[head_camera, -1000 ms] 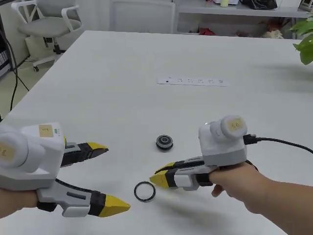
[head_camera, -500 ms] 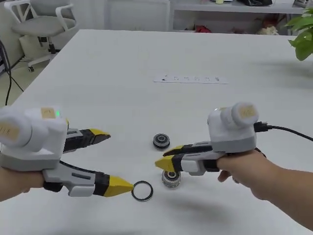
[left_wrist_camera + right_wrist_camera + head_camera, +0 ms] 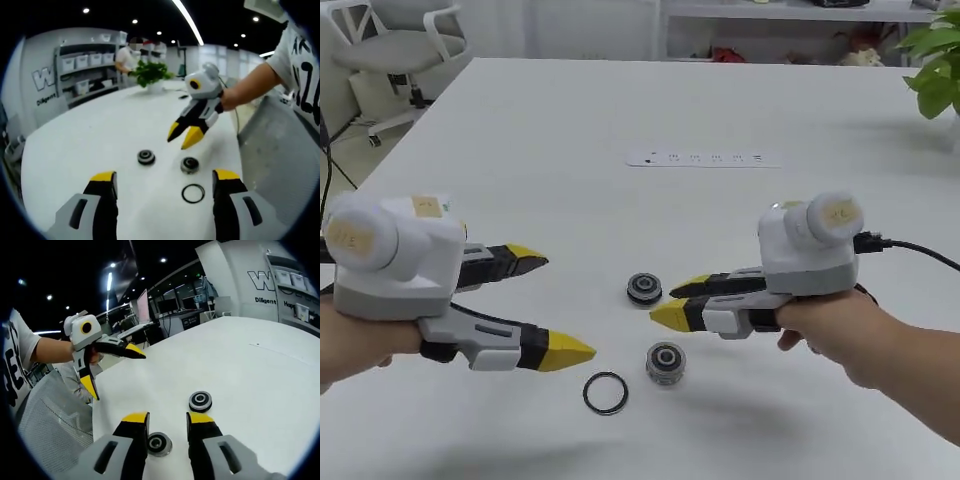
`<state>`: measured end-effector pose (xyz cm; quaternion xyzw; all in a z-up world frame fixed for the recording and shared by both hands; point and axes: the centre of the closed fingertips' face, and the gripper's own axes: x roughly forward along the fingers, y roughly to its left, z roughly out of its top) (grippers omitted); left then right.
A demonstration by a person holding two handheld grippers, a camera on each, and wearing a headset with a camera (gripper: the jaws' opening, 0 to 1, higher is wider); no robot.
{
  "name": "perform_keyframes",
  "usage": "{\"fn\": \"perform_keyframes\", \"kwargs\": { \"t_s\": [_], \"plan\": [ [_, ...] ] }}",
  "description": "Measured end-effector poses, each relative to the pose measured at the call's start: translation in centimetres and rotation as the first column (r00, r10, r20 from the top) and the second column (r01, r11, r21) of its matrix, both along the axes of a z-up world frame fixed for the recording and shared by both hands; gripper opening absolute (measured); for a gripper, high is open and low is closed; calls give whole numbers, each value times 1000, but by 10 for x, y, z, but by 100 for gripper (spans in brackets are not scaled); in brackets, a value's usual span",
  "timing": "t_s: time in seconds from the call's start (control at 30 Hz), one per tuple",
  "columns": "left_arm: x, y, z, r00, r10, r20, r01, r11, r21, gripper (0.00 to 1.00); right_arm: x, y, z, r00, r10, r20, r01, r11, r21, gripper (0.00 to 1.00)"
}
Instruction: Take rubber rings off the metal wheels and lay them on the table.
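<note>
Left gripper (image 3: 548, 306) hangs low over the table (image 3: 570, 130) w/ jaws spread wide, nothing btwn them. Right gripper (image 3: 672, 302) faces it from the opposite side, jaws only narrowly apart, also empty. Loose rubber ring (image 3: 606, 392) lies flat on the table close to the left gripper's nearer tip, not touching it. Silver-rimmed wheel (image 3: 666, 362) sits just beside the ring, near the right gripper's tips; in the right gripper view it shows down btwn that gripper's jaws, on the table, not pinched. Dark-rimmed wheel (image 3: 644, 288) stands a bit further back, btwn the two grippers' tips and apart from both. Power strip (image 3: 703, 159) lies well beyond, mid-table.
</note>
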<state>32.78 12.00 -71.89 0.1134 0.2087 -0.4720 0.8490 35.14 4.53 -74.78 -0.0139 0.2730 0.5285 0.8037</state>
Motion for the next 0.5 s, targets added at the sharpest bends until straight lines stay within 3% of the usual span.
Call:
{"fn": "perform_keyframes", "kwargs": {
  "t_s": [0.2,0.5],
  "plan": [
    [14,0,-1,1000,6,2,-6,1000,4,76,18,-10,1,999,-29,28,28,1000,4,28],
    [32,-6,-7,1000,14,4,-14,1000,9,69,33,-17,-5,997,-50,56,50,999,-9,30]
  ]
}}
